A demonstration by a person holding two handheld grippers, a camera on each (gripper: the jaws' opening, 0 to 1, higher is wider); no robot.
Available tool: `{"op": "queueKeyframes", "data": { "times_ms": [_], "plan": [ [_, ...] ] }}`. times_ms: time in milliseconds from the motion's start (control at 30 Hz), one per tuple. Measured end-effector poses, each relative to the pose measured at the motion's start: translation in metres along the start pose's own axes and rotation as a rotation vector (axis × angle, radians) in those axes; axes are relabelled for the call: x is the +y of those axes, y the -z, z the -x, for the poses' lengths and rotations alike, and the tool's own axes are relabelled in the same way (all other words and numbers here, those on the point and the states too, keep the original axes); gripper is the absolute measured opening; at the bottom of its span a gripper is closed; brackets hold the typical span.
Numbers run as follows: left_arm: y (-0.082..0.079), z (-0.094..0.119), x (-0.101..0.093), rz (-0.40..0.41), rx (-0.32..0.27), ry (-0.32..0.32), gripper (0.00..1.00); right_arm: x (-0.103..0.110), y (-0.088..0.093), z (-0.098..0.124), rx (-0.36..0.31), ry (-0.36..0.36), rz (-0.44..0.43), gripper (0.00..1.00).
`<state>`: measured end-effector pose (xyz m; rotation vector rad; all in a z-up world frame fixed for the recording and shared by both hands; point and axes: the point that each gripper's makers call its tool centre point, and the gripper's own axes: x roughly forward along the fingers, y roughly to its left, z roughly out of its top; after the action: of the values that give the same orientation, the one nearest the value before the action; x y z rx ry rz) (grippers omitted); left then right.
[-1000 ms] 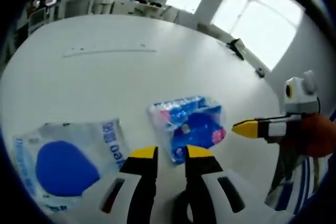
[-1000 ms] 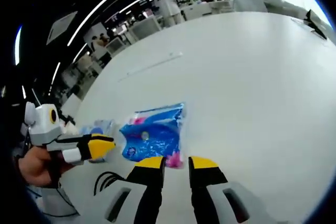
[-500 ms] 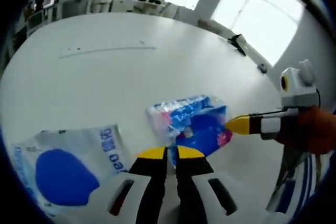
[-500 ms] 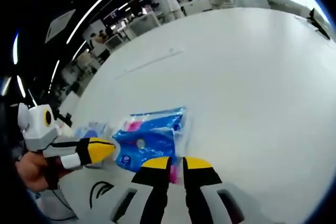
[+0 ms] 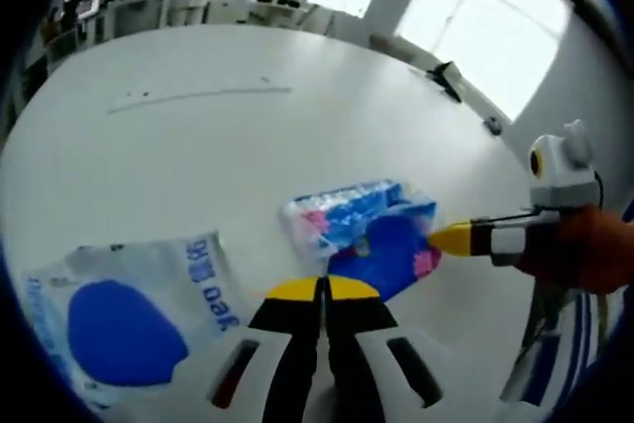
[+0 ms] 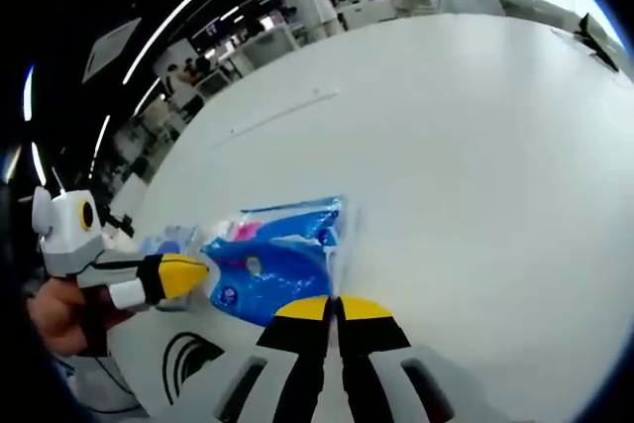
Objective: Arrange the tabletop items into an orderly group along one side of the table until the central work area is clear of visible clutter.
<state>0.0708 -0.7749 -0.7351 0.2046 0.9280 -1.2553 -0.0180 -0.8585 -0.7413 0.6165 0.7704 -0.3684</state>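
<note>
Blue tissue pack [image 5: 369,235] pinched at opposite edges by left gripper [image 5: 324,289] and right gripper [image 6: 335,308], jaws closed; clear bag [image 5: 129,309] left alongside on white table [image 5: 198,136].

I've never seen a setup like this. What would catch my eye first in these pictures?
Probably the bright blue and pink plastic packet lying on the big white table, with a yellow-tipped hand-held gripper closed at its near edge and the other hand-held gripper pinching another edge. Just left of it in the left gripper view lies a clear bag with a large blue patch.
</note>
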Motion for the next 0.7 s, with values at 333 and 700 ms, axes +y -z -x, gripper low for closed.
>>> {"op": "queueKeyframes", "data": {
  "times_ms": [333,700],
  "plan": [
    [0.001,0.017,0.008,-0.018,-0.002,-0.015,0.0,0.015,-0.011,-0.001,-0.017,-0.04,0.015,0.0],
    [0.009,0.026,0.016,-0.002,0.006,-0.025,0.0,0.025,-0.005,-0.006,0.002,-0.056,0.043,0.0]
  ]
}}
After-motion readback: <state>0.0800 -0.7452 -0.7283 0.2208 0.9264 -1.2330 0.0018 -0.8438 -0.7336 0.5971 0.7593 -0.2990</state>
